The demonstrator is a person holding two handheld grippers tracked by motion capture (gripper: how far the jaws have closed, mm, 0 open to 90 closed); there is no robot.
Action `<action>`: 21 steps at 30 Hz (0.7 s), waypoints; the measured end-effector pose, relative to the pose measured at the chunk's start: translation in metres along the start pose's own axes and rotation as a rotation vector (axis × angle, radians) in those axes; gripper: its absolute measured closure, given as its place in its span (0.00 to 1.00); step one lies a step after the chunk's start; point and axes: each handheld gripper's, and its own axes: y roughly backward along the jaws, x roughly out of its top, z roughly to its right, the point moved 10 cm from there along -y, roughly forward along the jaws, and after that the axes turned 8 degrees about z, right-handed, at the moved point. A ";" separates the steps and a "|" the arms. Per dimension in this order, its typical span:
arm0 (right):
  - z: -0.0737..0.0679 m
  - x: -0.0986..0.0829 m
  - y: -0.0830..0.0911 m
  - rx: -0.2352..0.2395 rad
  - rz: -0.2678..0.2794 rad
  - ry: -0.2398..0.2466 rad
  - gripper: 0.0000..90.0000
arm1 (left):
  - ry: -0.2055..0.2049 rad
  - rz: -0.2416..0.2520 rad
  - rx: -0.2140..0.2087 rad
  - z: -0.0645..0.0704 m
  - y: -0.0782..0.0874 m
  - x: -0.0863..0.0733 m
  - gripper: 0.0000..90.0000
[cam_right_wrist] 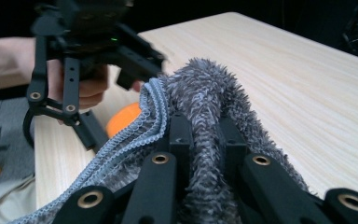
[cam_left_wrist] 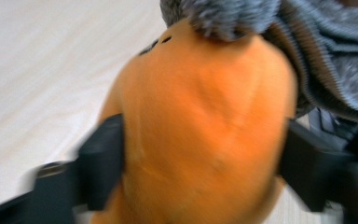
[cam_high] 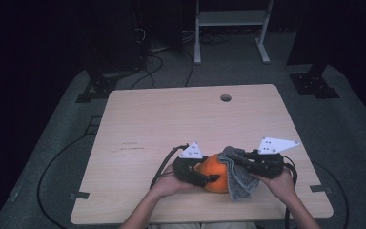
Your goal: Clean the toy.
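Low centre of the high view: left gripper clamped a rounded orange plastic object on the pale wooden table. Left gripper view showed jaws pressed against both orange sides. Right gripper view showed right gripper pinching a fuzzy grey knitted cloth draped over it.

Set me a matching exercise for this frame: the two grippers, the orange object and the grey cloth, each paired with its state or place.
Things:
1. left gripper
2. right gripper
3. orange object
4. grey cloth

States:
A. draped over one side of the orange object
B. shut on a fold of fuzzy fabric
C. clamped between two black jaws near the table's front edge
D. jaws pressing either side of a rounded orange body

Pairs: 1-D, 2-B, 3-C, 4-A
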 end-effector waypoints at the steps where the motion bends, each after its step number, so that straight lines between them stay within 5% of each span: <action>1: 0.001 0.003 0.000 -0.006 0.010 0.004 0.88 | -0.032 0.002 0.038 0.001 0.003 0.004 0.38; 4: -0.002 0.014 -0.006 -0.033 0.014 0.055 0.88 | -0.145 -0.053 0.192 -0.006 0.010 0.011 0.39; 6: -0.008 0.019 -0.015 -0.035 0.014 0.088 0.88 | -0.184 -0.079 0.255 -0.011 0.011 0.014 0.39; 11: -0.022 0.037 -0.042 0.018 0.055 0.093 0.88 | -0.200 -0.097 0.332 -0.026 0.022 0.014 0.39; 15: -0.007 0.022 -0.057 0.004 0.007 0.050 0.88 | -0.145 -0.113 0.328 -0.033 0.026 -0.005 0.39; 18: -0.003 0.008 -0.060 0.027 0.007 -0.018 0.88 | -0.079 -0.087 0.286 -0.029 0.028 -0.014 0.36; 21: -0.004 0.002 -0.058 0.033 -0.003 -0.007 0.88 | -0.040 -0.103 0.200 -0.019 0.030 -0.018 0.29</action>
